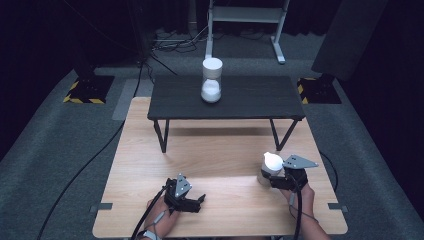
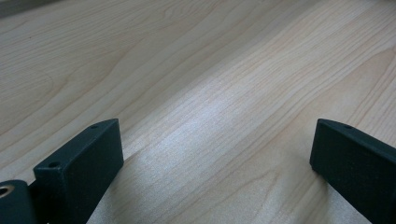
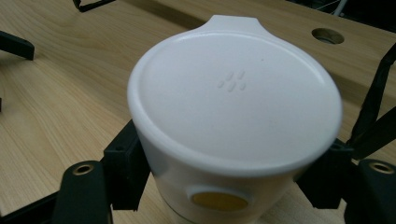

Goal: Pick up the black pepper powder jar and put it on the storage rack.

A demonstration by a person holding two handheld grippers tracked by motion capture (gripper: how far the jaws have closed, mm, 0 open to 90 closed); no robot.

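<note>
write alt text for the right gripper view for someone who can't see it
A round white plastic container with a tabbed lid sits clamped between the right tool's two black jaws, a yellow oval mark low on its side. It stands on a light wooden table, with a small round hole in the tabletop behind it.

A pale wooden bench (image 1: 220, 165) stands on grey carpet (image 1: 65, 150). A small dark bench (image 1: 240, 97) on black legs stands at its far edge. A white jar (image 1: 211, 80) stands upright on the dark bench, left of middle. A white lidded cup (image 1: 270, 167) stands on the pale bench near its right edge.
</note>
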